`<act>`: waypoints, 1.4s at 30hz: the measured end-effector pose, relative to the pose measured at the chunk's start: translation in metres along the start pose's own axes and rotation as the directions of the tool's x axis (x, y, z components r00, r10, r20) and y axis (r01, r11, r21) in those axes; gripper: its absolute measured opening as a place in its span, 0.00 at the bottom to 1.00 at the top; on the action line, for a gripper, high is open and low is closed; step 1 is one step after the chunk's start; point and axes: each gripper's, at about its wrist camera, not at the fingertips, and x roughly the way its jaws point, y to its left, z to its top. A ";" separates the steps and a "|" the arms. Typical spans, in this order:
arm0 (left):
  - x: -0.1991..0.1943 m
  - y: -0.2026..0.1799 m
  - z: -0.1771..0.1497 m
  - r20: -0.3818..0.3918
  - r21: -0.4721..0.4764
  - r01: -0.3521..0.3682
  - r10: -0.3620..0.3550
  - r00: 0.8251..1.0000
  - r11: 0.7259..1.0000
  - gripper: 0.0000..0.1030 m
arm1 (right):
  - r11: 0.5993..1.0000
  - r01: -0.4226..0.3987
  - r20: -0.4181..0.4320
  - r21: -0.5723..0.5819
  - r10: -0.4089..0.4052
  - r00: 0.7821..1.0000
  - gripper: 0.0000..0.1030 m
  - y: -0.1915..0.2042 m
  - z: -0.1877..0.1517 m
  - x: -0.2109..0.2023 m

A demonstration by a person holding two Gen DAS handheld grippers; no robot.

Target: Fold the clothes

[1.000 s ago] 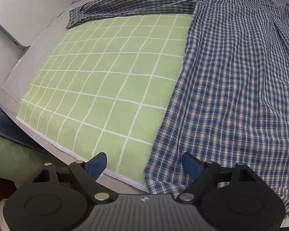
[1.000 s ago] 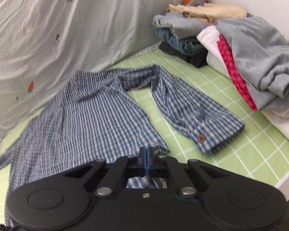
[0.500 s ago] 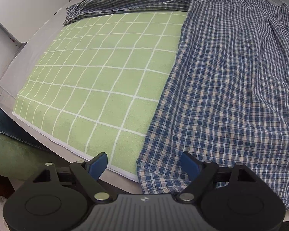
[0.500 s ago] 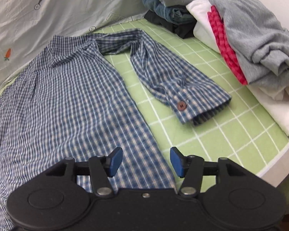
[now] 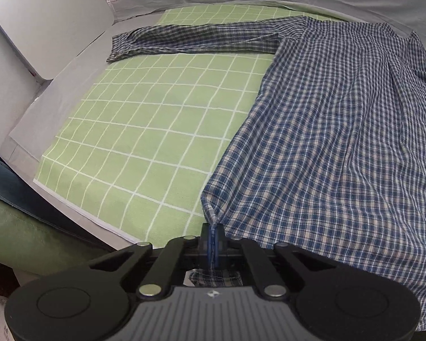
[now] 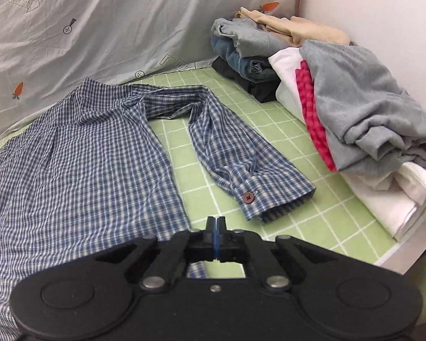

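A blue checked shirt [image 5: 335, 130] lies spread on a green grid mat [image 5: 144, 130]. Its one sleeve [image 5: 196, 38] stretches left along the far edge. My left gripper [image 5: 213, 241] is shut on the shirt's near left hem corner, which is pulled up into a peak. In the right wrist view the shirt [image 6: 79, 164] lies left of its other sleeve [image 6: 235, 156], whose buttoned cuff [image 6: 272, 196] points toward me. My right gripper [image 6: 215, 237] is shut on the shirt's near right hem corner.
A pile of clothes [image 6: 355, 113] stands at the right on the mat [image 6: 312, 221], with folded jeans and dark items [image 6: 247, 65] behind. A grey printed sheet [image 6: 99, 28] hangs at the back. A white box [image 5: 42, 14] stands at the far left.
Half a second ago both grippers were open over the hem. Both have now closed on the shirt's near hem corners, and the left corner is lifted slightly.
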 end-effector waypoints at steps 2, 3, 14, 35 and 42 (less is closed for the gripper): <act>0.008 0.005 -0.001 -0.018 -0.018 -0.052 0.052 0.999 0.998 0.03 | 0.999 0.007 -0.030 -0.032 -0.008 1.000 0.00 0.001 -0.002 0.004; 0.012 0.007 -0.002 -0.028 -0.023 -0.083 0.082 0.996 0.996 0.03 | 0.999 0.005 -0.048 -0.044 -0.007 0.999 0.00 0.003 -0.004 0.007; 0.007 0.030 0.012 -0.018 -0.088 -0.089 0.088 0.996 0.992 0.45 | 0.995 -0.092 -0.123 -0.044 0.086 0.989 0.47 0.056 -0.003 0.041; 0.094 -0.059 0.121 -0.067 -0.001 0.042 -0.041 0.997 0.999 0.79 | 0.992 -0.097 -0.082 -0.083 0.090 0.993 0.96 0.170 0.101 0.172; 0.128 -0.061 0.193 0.028 -0.096 -0.004 0.006 1.000 0.995 0.80 | 0.972 -0.229 0.058 -0.062 0.232 0.971 0.97 0.229 0.195 0.239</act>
